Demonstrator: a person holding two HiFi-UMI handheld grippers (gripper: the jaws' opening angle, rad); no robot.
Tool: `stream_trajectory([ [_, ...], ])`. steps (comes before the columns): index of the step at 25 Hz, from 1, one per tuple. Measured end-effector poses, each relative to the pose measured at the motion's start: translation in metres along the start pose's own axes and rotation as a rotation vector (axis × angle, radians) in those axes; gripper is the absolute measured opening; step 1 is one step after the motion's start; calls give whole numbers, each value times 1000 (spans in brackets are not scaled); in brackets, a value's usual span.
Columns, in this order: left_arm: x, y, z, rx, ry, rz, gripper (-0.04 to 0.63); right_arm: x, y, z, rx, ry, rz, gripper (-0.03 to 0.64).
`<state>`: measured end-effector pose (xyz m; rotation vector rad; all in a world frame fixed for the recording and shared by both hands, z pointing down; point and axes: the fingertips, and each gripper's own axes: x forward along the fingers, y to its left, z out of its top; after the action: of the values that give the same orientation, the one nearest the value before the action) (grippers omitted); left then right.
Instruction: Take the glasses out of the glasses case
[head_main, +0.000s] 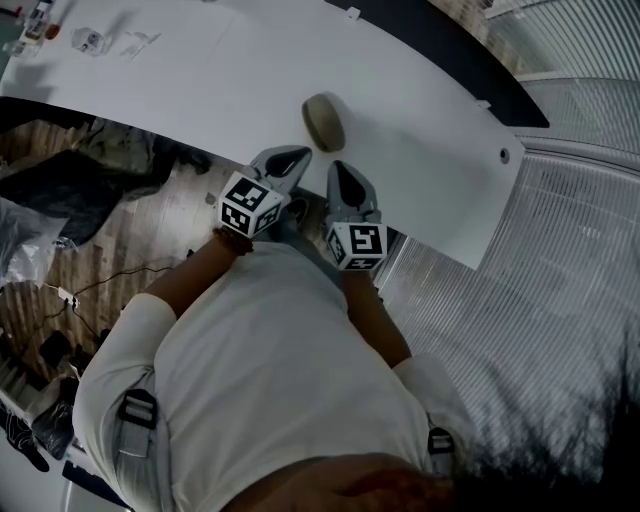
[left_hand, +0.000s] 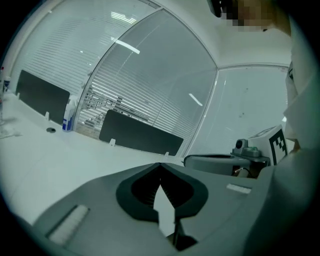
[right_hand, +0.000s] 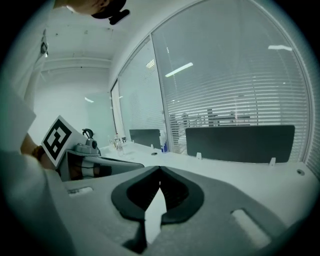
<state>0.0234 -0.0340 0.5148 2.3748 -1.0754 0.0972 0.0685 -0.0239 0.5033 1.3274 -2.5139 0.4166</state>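
Note:
The glasses case (head_main: 323, 121), an oval beige-grey shell, lies closed on the white table (head_main: 420, 110), just beyond both grippers. My left gripper (head_main: 299, 153) is near the table's front edge, a little left of and below the case, jaws shut with nothing between them. Beside it, my right gripper (head_main: 340, 167) is also shut and empty, its tip just below the case. In the left gripper view the left gripper (left_hand: 160, 165) shows closed tips over bare tabletop. The right gripper (right_hand: 159, 169) looks the same in its own view. Neither gripper view shows the case.
Small items (head_main: 90, 40) sit at the table's far left corner. A blue-and-white bottle (left_hand: 68, 117) and dark divider panels (left_hand: 140, 137) stand along the far edge. Bags and cables (head_main: 60, 190) lie on the wooden floor at left. Glass walls with blinds (head_main: 580, 260) are at right.

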Motion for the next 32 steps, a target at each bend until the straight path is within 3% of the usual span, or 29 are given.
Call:
stream_trajectory([
  [9,19,34,-35,-65,39,59,3,44,-3,-45,-70,99,35,2],
  [19,45,64,-67,-72,95,110,3,80,-18,-95,-47,212,48,2],
  [32,51,70,-70,-98,104,109,3,85,-38,-82,-80,208,30,2],
])
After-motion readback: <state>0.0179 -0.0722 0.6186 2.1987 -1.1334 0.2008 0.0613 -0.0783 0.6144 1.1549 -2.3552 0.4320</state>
